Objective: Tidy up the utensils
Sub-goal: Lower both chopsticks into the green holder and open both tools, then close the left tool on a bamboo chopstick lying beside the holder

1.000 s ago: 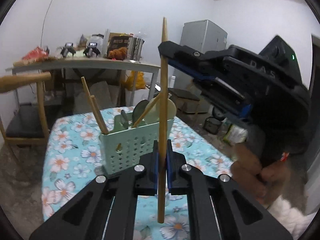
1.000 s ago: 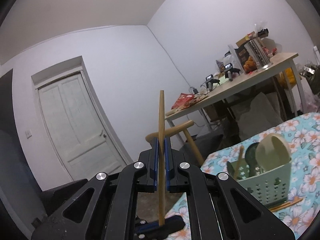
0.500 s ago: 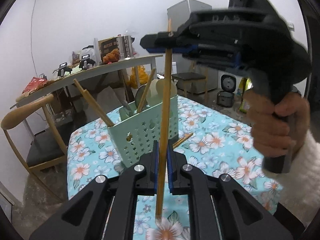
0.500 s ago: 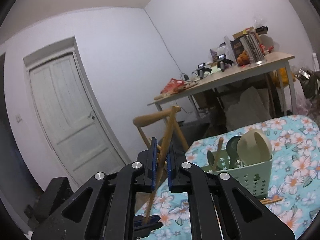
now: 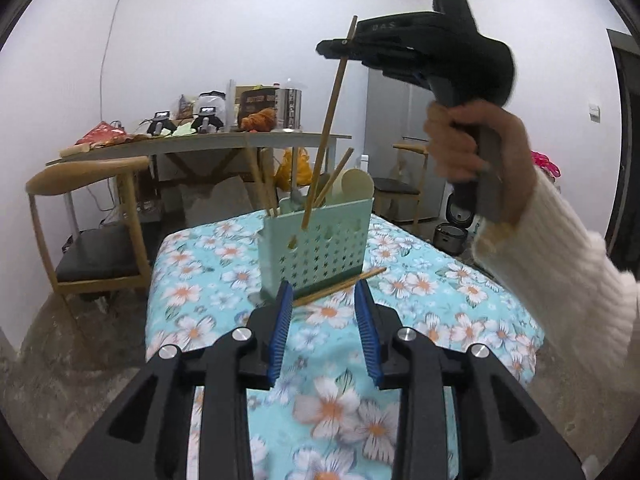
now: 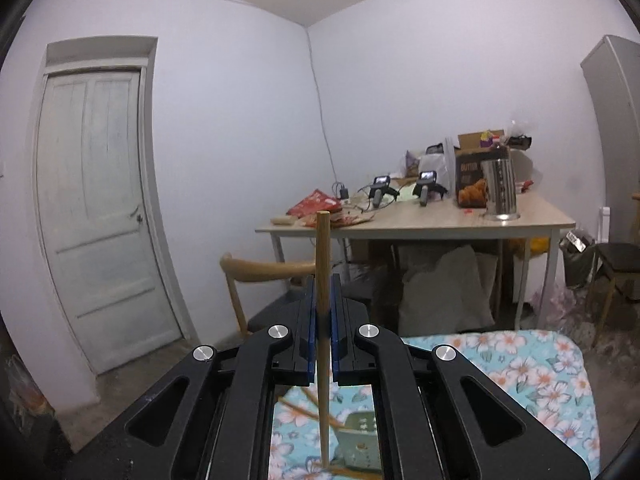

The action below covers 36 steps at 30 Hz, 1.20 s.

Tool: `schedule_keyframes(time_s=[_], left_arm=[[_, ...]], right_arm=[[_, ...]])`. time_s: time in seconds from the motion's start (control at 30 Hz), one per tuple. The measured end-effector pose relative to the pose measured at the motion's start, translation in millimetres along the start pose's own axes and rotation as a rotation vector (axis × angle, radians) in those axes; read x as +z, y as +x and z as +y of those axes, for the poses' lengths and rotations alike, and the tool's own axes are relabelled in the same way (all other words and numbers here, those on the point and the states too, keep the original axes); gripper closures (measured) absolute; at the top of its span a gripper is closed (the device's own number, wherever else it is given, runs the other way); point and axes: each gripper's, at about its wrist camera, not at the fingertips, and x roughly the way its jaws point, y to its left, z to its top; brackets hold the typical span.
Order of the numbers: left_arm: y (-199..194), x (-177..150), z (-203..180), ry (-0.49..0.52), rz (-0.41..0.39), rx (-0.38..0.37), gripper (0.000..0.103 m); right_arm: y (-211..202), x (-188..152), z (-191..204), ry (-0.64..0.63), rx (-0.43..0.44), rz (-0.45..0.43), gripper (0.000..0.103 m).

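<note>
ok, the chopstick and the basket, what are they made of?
Chopstick: looks like bamboo or wood, plain tan, matte, no shine. Basket: looks like moulded plastic, pale green, smooth, with regular star-shaped punched holes.

chopstick (image 5: 331,116): wood | basket (image 5: 316,248): matt plastic | tablecloth (image 5: 432,304): cloth

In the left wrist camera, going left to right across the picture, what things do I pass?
Wooden chair → mint utensil basket → chopstick lying on the floral cloth → right tongs, shut on a chopstick → hand holding their grip → white knitted sleeve.
</note>
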Motion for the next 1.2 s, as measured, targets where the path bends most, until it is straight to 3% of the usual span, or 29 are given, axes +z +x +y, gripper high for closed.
schedule_keyframes(time_s=[0.3,0.4,0.6,0.67,0.7,0.73,0.87,0.97,1.2], left_arm=[[-19,-28,1,-0.008,0.029,-0.011,0.072],[-19,-37,-1,-0.015,0.049,-0.018,0.072],[-15,-47,-1,-0.023,0.078,-0.013,0.072],[-13,-48,1,-0.035,0.084,-0.017,0.071],[-14,-47,1,-0.039,0.083,-0.021,0.069],[-14,-47,1,-0.038,0.079,-0.02,0.066],[-10,-43,3,-0.05,0.082,-0.026,0.058],[-1,-40,15,-0.155,0.088,-0.068,0.058],[61,-44,66,-0.584,0.16,-0.185,0.059]], right_arm=[[18,8,-25,0.084,-0.076,-0.05,0.099],[26,-3,-20,0.02,-0.17,-0.064,0.099],[68,-47,-23,-0.004,-0.165,0.11,0.097],[74,-61,-25,-0.01,-0.187,0.144,0.081],[75,-64,-27,-0.009,-0.189,0.152,0.063],[73,-66,-29,-0.004,-0.187,0.154,0.054],[60,-59,-37,0.018,-0.181,0.116,0.051],[30,-50,-54,0.053,-0.16,0.074,0.047],[-44,-64,-108,0.138,-0.196,0.008,0.042]])
